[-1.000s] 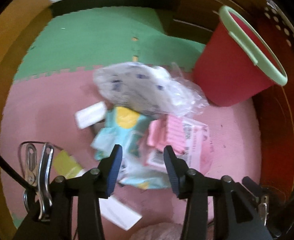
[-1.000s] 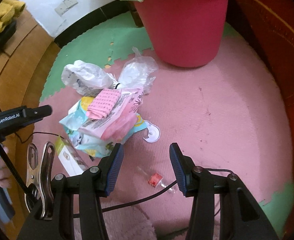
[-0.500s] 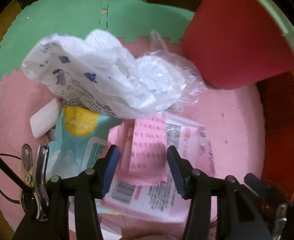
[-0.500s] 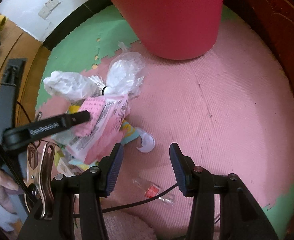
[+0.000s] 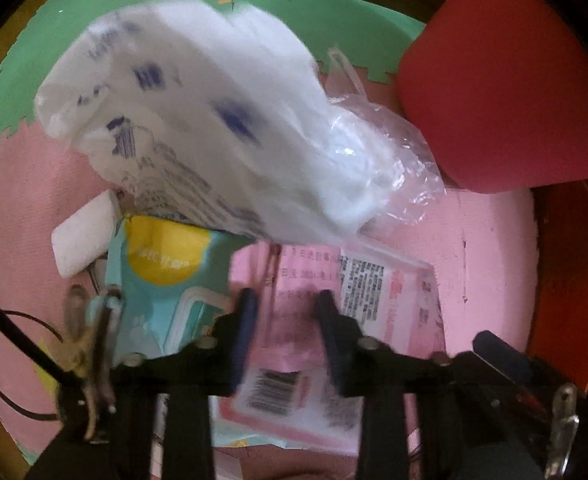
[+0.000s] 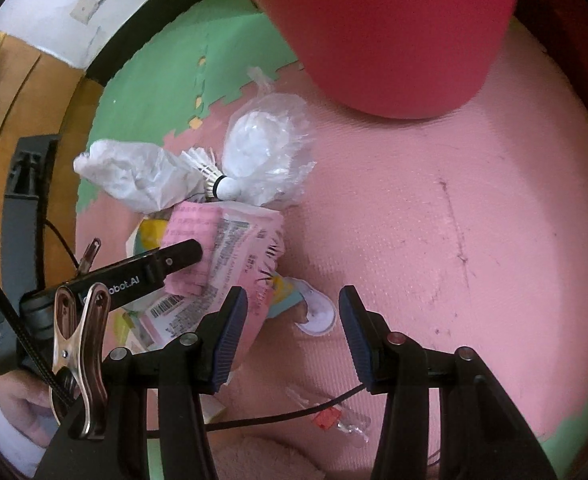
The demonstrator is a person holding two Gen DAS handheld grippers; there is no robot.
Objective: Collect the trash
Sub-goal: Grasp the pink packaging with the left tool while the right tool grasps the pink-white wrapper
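- Your left gripper (image 5: 286,320) points down into the trash pile; its jaws have just been closing and now stand narrow, with the pink packet (image 5: 378,292) between them. Blur hides whether the pads already press on it.
- From the right wrist view, one left finger (image 6: 174,258) lies across the pink packet (image 6: 234,256), near the pile's middle.
- Your right gripper (image 6: 292,330) hangs with jaws fairly wide and nothing between them, above the pink mat (image 6: 454,240), just right of the pile.
- The pile lies on the pink mat, left of centre: a white printed wrapper (image 5: 182,120) on top at the far side, a clear bag (image 5: 374,152) to its right, a teal pack (image 5: 162,280) under the pink packet on the left.
- A shuttlecock (image 6: 218,184) sits between the white wrapper and the clear bag.
- The red bin (image 6: 394,32) stands at the far right, near the clear bag.
- A small clear wrapper (image 6: 342,422) with a red tag lies near, below your right gripper.
- A green mat (image 5: 154,12) borders the pink one at the far side.
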